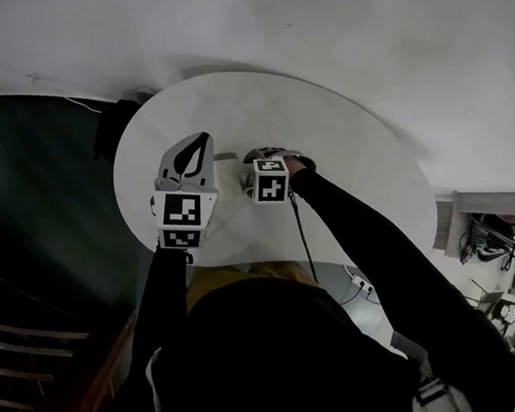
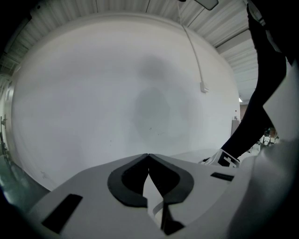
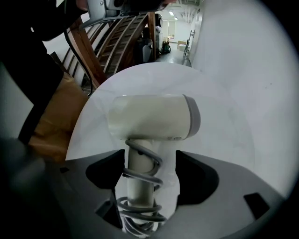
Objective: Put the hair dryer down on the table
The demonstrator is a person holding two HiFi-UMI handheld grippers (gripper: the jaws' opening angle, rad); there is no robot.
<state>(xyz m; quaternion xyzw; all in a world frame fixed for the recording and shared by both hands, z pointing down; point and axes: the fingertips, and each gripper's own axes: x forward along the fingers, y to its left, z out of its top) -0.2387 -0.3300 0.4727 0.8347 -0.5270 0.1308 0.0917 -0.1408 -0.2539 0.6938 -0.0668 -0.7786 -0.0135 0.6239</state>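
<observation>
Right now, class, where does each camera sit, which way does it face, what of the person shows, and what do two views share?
Head view: on the person's head, facing steeply down at the round white table; black-sleeved left arm and right arm show.
Left gripper view: on the left tongs, facing a white wall; its shut, empty jaws show.
Right gripper view: on the right tongs, facing down at the cream plastic hair dryer between open jaws.
Shared: head and right gripper views both show that table.

Sleeves point(image 1: 357, 226): long, black.
Left claw point(image 1: 202, 142): pale grey shell, dark leaf-shaped pads.
Marker cubes point(image 1: 182, 211): white, black square patterns.
</observation>
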